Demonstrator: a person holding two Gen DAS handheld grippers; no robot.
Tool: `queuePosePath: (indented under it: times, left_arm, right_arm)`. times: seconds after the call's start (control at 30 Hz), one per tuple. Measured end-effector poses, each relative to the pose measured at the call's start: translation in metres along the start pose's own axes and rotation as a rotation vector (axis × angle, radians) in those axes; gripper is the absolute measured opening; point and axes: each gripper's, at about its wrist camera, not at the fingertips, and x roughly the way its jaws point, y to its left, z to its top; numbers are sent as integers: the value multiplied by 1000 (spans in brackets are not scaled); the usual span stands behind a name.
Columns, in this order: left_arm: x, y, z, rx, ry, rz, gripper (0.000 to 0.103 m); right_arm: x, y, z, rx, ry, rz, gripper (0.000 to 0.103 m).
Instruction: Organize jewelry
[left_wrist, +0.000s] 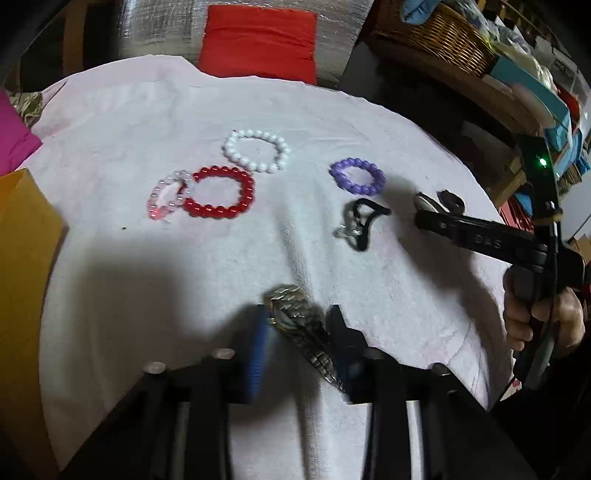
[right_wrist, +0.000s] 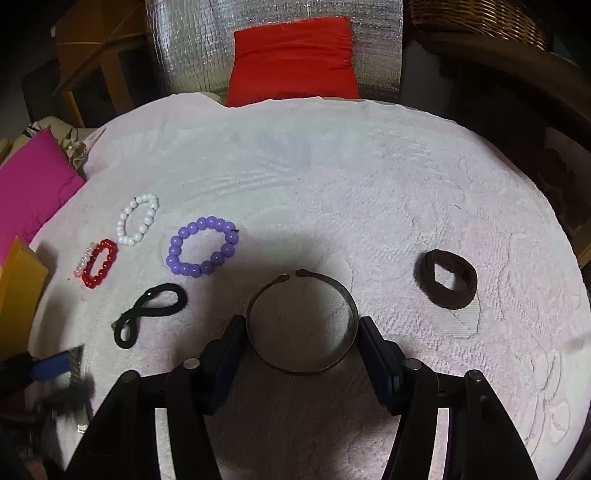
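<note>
Left wrist view: the left gripper (left_wrist: 299, 332) has a metal link watch band (left_wrist: 295, 314) between its blue pads, the band running diagonally from upper left toward the lower right. The picture is blurred there, so I cannot tell whether the pads press on it. Beyond it on the pale towel (left_wrist: 110, 129) lie the white bead bracelet (left_wrist: 256, 150), the red bead bracelet (left_wrist: 220, 192) touching a clear pink one (left_wrist: 168, 197), the purple bead bracelet (left_wrist: 357, 181) and a black hair tie (left_wrist: 356, 223) (looped into a figure eight). The right gripper's tip sits off to the right, a hand (left_wrist: 543, 321) behind it.

Right wrist view: the right gripper (right_wrist: 302, 332) straddles a dark metal cuff bangle (right_wrist: 350, 299) lying flat on the towel, its gap pointing away from the camera. The pads stand at either side of the ring, seemingly just touching its outer wall, so a squeeze across its width looks like the coming move. A brown fabric scrunchie (right_wrist: 447, 279) lies apart to the right, nearer this hand than the other
</note>
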Motion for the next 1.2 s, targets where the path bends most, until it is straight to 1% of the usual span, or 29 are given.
queuePosePath:
  times: [0.07,0.13,0.2,0.23,0.3,0.4,0.47,0.57,0.7,0.73,0.77,0.87,0.93,1.0,1.07,1.17,1.2]
  left_arm:
    - [-3,-1,0,2,-13,2,28]
    - [-8,-5,0,22,-36,4,23]
    - [-10,-10,4,30,-53,-32,17]
    - [-11,-13,3,41,-56,-48,16]
    - [-11,-18,2,64,-51,-46,16]
    - [-10,-21,1,64,-46,-72,16]
    - [-14,-23,0,67,-56,-80,16]
    - [-21,-24,1,59,-83,-110,16]
    - [-38,-23,2,38,-140,-139,15]
    - [-46,-22,2,31,-164,-142,12]
    - [-54,-21,2,26,-188,-148,1]
    - [-86,-16,2,-2,-297,-156,1]
    - [-106,-14,-1,-5,-356,-133,1]
    - [-122,-8,-4,-17,-383,-126,1]
    - [-130,2,-7,-41,-379,-91,1]
    - [-136,19,-13,-98,-365,-14,2]
    - [-133,22,-13,-112,-338,4,7]
  right_arm:
    - [-3,0,1,9,-8,7,64]
    - [-8,-1,1,15,-22,16,64]
    - [-14,0,1,25,-38,30,64]
    - [-17,0,1,30,-47,38,64]
    - [-23,2,1,38,-65,54,64]
    - [-31,3,1,46,-86,65,64]
    - [-35,3,0,52,-96,72,64]
    - [-41,4,-1,60,-112,82,64]
    - [-51,9,0,61,-146,93,64]
    - [-54,12,-1,59,-156,100,64]
    - [-57,15,-1,57,-164,106,64]
    - [-66,28,-4,40,-190,128,64]
    - [-71,41,-6,17,-209,143,64]
    - [-74,53,-8,4,-224,160,64]
    - [-75,60,-9,27,-229,184,64]
    - [-84,76,-12,12,-258,196,64]
    - [-88,77,-13,24,-269,206,64]
